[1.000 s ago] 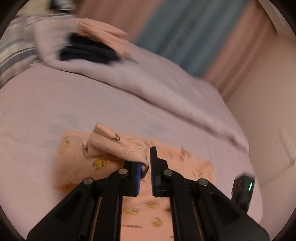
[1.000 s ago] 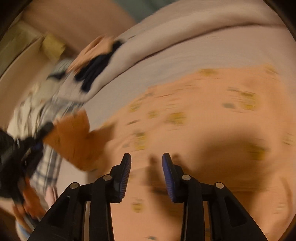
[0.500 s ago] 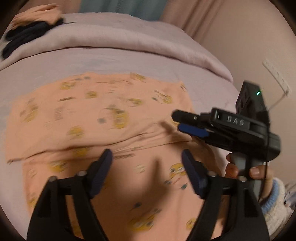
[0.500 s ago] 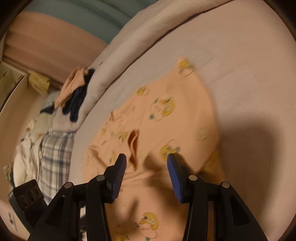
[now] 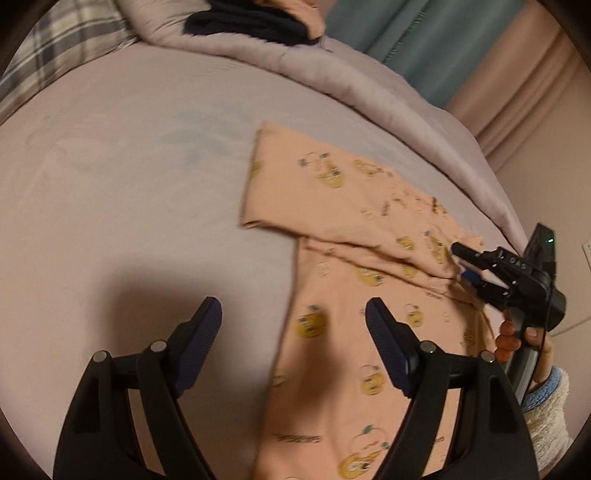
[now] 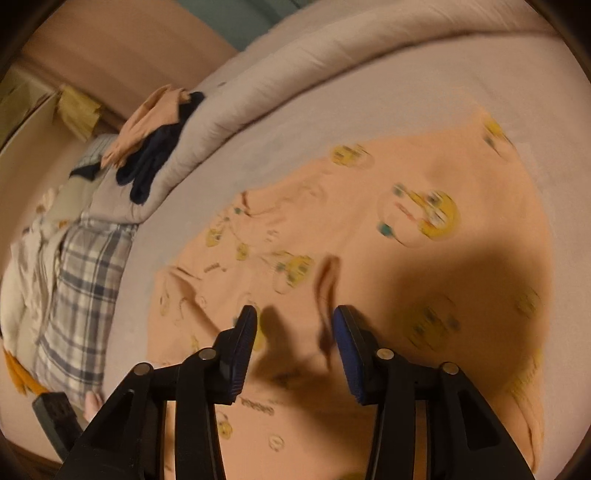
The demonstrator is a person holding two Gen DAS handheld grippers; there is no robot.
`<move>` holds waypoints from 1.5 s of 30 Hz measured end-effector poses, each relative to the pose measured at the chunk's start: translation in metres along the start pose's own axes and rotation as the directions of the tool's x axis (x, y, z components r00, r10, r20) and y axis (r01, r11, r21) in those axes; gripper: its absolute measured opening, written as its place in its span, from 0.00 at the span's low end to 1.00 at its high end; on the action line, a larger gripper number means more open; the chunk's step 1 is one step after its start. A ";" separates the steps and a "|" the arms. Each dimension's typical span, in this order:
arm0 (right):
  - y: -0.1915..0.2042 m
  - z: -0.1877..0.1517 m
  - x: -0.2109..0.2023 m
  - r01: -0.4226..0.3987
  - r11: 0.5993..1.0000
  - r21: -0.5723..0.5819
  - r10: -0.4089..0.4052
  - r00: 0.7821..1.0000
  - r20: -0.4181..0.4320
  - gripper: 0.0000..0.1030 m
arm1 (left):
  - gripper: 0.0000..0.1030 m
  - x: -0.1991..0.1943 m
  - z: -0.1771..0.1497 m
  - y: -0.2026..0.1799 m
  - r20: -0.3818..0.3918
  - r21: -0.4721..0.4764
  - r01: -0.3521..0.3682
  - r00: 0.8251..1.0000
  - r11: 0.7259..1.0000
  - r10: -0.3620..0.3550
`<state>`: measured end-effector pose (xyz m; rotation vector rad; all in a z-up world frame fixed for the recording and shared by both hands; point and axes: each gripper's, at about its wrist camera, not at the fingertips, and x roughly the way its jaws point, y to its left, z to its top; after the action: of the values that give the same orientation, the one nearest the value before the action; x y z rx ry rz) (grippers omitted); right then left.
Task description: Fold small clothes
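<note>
Plaid pillow (image 5: 55, 48): far left corner of the bed, soft checked cloth.
Bed (image 5: 129, 184): smooth pale lilac sheet, a rolled quilt (image 5: 332, 77) of the same colour along its far edge (dark navy clothes (image 5: 251, 22) and a peach piece lie heaped on it).
Left tongs (image 5: 293, 332): jaws spread wide, nothing between them, no contact seen; the left pad hangs over bare sheet, the right pad over the garment's left edge.
Peach garment (image 5: 351, 192): thin soft knit printed with yellow cartoon figures, lying flat toward the bed's right side, its upper part folded across the lower in a slanted band.
Right tongs (image 5: 461, 275): seen from the left wrist view, jaws have just been closing and their tips sit at a raised fold of the garment near its right edge; from its own camera a gap shows between the pads, beside an upright wrinkle (no firm pinch visible).
Hand (image 5: 517, 336): grips the right tongs' handle, fleecy cream cuff with blue trim.
</note>
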<state>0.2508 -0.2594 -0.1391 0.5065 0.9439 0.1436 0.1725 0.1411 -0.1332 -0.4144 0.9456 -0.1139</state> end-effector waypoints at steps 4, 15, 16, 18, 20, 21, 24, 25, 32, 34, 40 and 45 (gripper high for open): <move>0.008 0.000 -0.007 0.050 0.997 -0.067 -0.049 0.999 0.024 0.09 | 0.78 0.006 -0.002 -0.001 -0.027 -0.004 -0.009 1.000 1.000 0.009; -0.036 0.009 -0.087 0.203 0.978 -0.036 -0.190 0.955 0.228 0.08 | 0.78 0.007 0.001 0.010 -0.037 0.015 0.002 0.999 1.000 -0.001; -0.039 0.008 -0.081 0.266 0.963 -0.045 -0.251 0.943 0.217 0.08 | 0.78 0.008 0.001 0.009 -0.038 0.016 0.000 0.999 1.000 0.000; -0.050 0.004 -0.076 0.351 0.936 -0.034 -0.336 0.916 0.220 0.08 | 0.78 0.008 0.001 0.009 -0.039 0.016 -0.003 0.999 1.000 0.003; -0.060 0.002 -0.071 0.338 0.941 -0.010 -0.330 0.924 0.196 0.08 | 0.78 0.007 0.002 0.009 -0.042 0.018 -0.005 0.999 1.000 0.005; -0.062 0.002 -0.067 0.352 0.936 -0.020 -0.343 0.922 0.181 0.08 | 0.78 0.008 0.002 0.008 -0.046 0.023 -0.007 0.999 1.000 0.008; -0.063 0.001 -0.061 0.401 0.915 -0.037 -0.390 0.907 0.160 0.08 | 0.78 0.009 0.002 0.007 -0.053 0.033 -0.014 0.998 0.999 0.016; -0.063 0.002 -0.064 0.414 0.910 -0.030 -0.403 0.898 0.175 0.08 | 0.78 0.008 0.002 0.007 -0.054 0.035 -0.016 0.998 0.999 0.018; -0.042 0.002 -0.086 0.355 0.932 -0.075 -0.323 0.906 0.274 0.08 | 0.78 0.004 -0.001 0.011 -0.061 0.020 -0.007 0.998 1.000 0.008; -0.042 0.003 -0.079 0.289 0.951 -0.105 -0.258 0.936 0.239 0.08 | 0.78 0.002 -0.004 0.012 -0.061 0.014 -0.004 0.998 1.000 0.004; -0.081 0.003 -0.044 0.228 0.973 -0.025 -0.225 0.971 0.075 0.08 | 0.78 -0.004 -0.013 0.014 -0.069 0.009 0.000 0.998 1.000 0.000; -0.093 -0.012 -0.096 0.205 0.975 0.089 -0.217 0.965 0.150 0.48 | 0.78 -0.013 -0.022 0.016 -0.087 0.008 0.009 0.996 1.000 -0.009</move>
<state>0.1761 -0.3689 -0.1183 0.4738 0.8427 -0.1234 0.1456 0.1528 -0.1410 -0.4090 1.0285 -0.1448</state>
